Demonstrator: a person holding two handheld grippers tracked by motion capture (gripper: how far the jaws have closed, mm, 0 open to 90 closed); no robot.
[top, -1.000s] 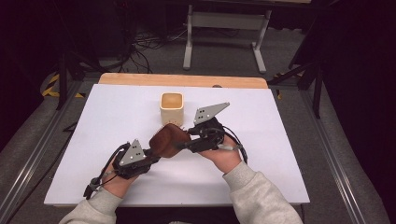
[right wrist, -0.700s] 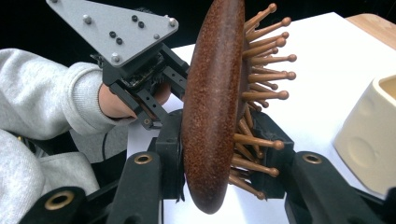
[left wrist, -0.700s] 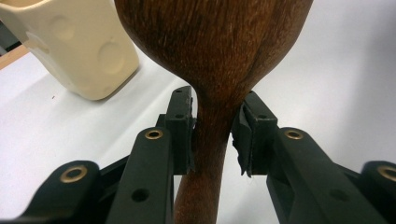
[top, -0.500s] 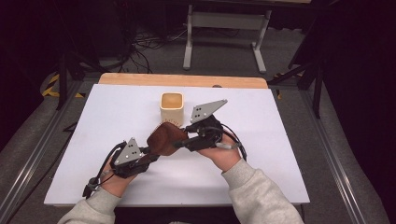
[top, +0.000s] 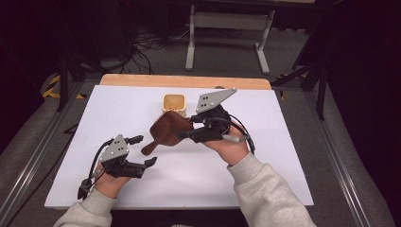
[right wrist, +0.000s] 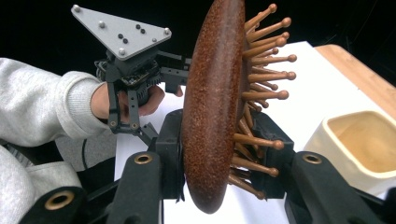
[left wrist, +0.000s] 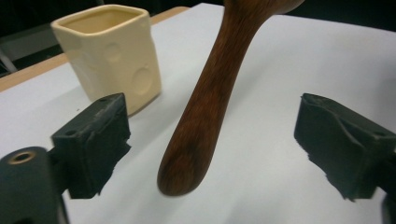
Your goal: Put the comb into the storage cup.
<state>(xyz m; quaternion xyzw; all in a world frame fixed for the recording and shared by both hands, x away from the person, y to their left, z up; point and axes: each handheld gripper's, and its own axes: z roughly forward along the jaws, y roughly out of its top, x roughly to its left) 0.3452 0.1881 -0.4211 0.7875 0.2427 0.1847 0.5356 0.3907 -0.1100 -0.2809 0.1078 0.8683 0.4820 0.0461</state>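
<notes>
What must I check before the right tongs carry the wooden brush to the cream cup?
1. Right tongs grip the hairbrush head, one pad on its back and one among the pins: ok.
2. Left tongs have just been opening; the brush handle stands between the pads, touching neither: ok.
3. Left tongs are away from the handle in the high view: ok.
4. Cup stands upright on the white table: ok.
5. The cup inside looks empty: ok.
6. Whether the brush fits in the cup opening: cannot tell.
</notes>
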